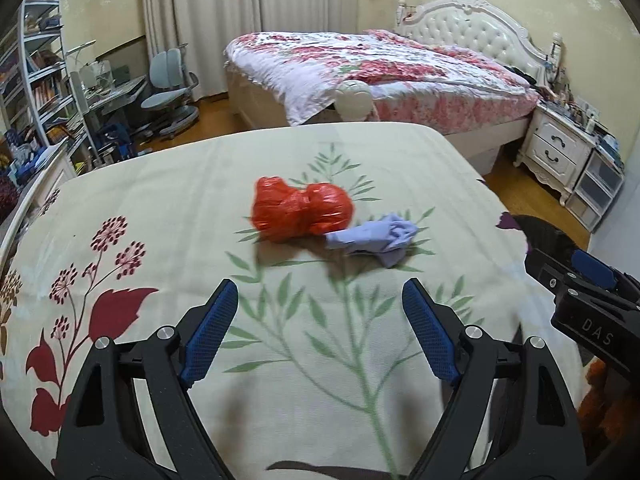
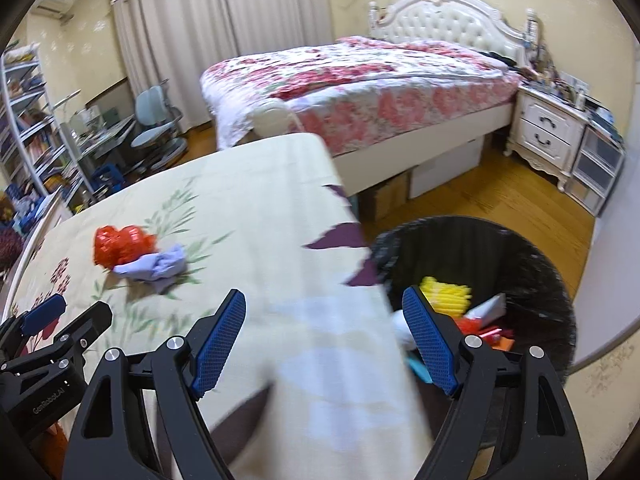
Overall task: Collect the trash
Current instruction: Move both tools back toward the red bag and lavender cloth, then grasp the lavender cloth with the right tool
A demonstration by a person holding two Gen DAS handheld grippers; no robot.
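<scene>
A crumpled red plastic bag [image 1: 302,210] lies on the floral tablecloth [image 1: 160,208], with a crumpled lilac glove [image 1: 374,236] touching its right side. My left gripper [image 1: 320,300] hovers open just short of them, nothing between its blue pads. In the right wrist view the red bag [image 2: 122,246] and glove [image 2: 154,266] sit far left. My right gripper [image 2: 324,308] is open and empty over the table's right edge, beside a black bin [image 2: 532,264] holding yellow, red and white trash. The right gripper's body [image 1: 588,292] shows at the right edge of the left view.
A bed with a flowered quilt [image 1: 380,72] stands behind the table, a white nightstand [image 1: 556,148] to its right. A desk chair [image 1: 168,92] and bookshelves [image 1: 36,80] fill the left. Wooden floor [image 2: 500,192] lies between bed and bin.
</scene>
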